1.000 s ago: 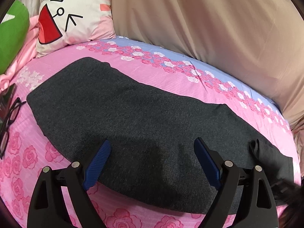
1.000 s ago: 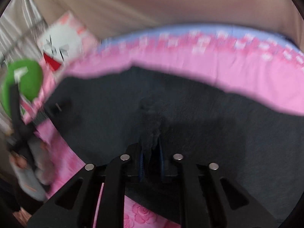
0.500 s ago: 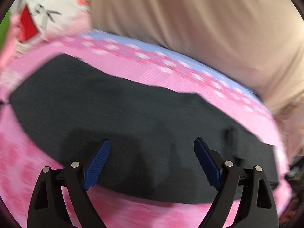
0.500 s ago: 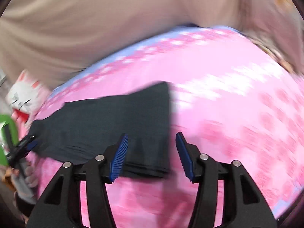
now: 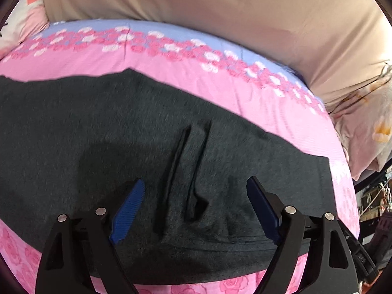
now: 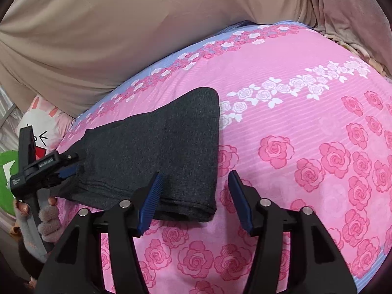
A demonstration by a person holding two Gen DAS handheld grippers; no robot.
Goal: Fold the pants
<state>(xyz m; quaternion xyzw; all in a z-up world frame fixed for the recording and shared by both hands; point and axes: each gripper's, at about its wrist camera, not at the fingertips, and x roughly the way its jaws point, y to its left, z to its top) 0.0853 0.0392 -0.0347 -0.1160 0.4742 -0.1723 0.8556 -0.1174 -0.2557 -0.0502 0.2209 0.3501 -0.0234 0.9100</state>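
Note:
Dark grey pants (image 5: pixel 122 134) lie flat across the pink bed, folded lengthwise, with two raised creases (image 5: pixel 178 169) near their right end. My left gripper (image 5: pixel 194 182) hovers over those creases; its jaws are closing but stand wide, with cloth under them and not pinched. In the right wrist view the pants (image 6: pixel 152 152) end in a square edge near the bed's front. My right gripper (image 6: pixel 196 174) is open over that end corner, its left pad (image 6: pixel 150 196) above the cloth and its right pad over the bare sheet. The left gripper (image 6: pixel 66 170) shows at the far left.
The rose-patterned pink sheet (image 6: pixel 306 134) stretches wide to the right of the pants. A beige cloth (image 5: pixel 220 19) hangs behind the bed. A cartoon-face pillow (image 6: pixel 41 127) and a green cushion (image 6: pixel 6 171) lie at the left end. A hand in a fuzzy grey sleeve (image 6: pixel 47 220) holds the left gripper.
My right gripper let go of the pinched cloth, opened and swung right to the pants' end. The left gripper slid right along the pants, so the pillow left its view.

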